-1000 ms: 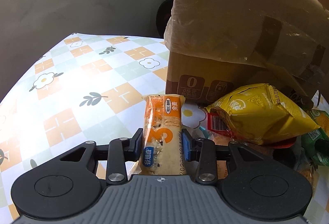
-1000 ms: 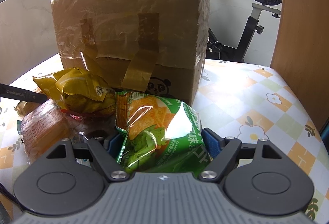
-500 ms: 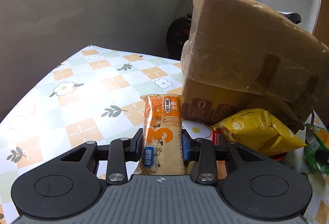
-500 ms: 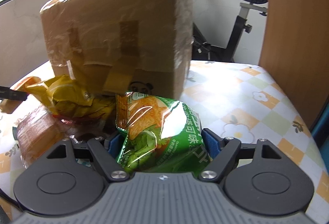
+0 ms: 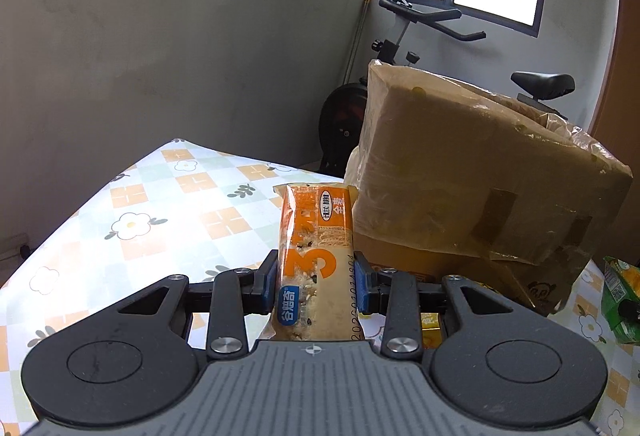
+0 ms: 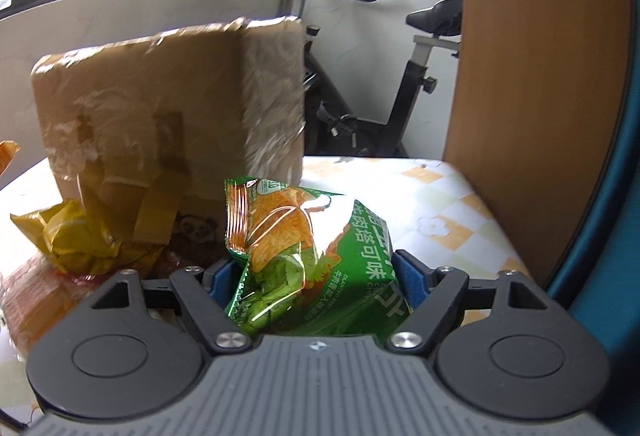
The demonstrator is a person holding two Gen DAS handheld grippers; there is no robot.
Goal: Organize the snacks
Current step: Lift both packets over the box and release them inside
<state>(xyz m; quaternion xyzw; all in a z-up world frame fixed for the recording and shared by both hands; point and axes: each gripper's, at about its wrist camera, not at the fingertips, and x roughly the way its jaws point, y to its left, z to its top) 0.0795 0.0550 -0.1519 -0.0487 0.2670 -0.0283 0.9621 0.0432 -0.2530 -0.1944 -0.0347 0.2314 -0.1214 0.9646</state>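
Observation:
My left gripper [image 5: 316,288] is shut on an orange and cream snack bar packet [image 5: 318,256] and holds it upright above the table. My right gripper [image 6: 316,278] is shut on a green chip bag [image 6: 312,252], lifted off the table. A taped cardboard box [image 5: 472,172] stands on the table ahead and shows in the right wrist view too [image 6: 168,104]. A yellow snack bag [image 6: 76,240] and an orange packet [image 6: 28,296] lie in front of the box. The green bag's edge shows at the right of the left wrist view [image 5: 622,304].
The table has a checked flower-print cloth [image 5: 160,212]. An exercise bike [image 6: 380,84] stands behind the table. A wooden panel [image 6: 532,76] rises at the right. A grey wall [image 5: 160,68] is behind the left side.
Both grippers have risen with their snacks, so the box and the table pile now sit lower and farther in both views. The grips have not changed.

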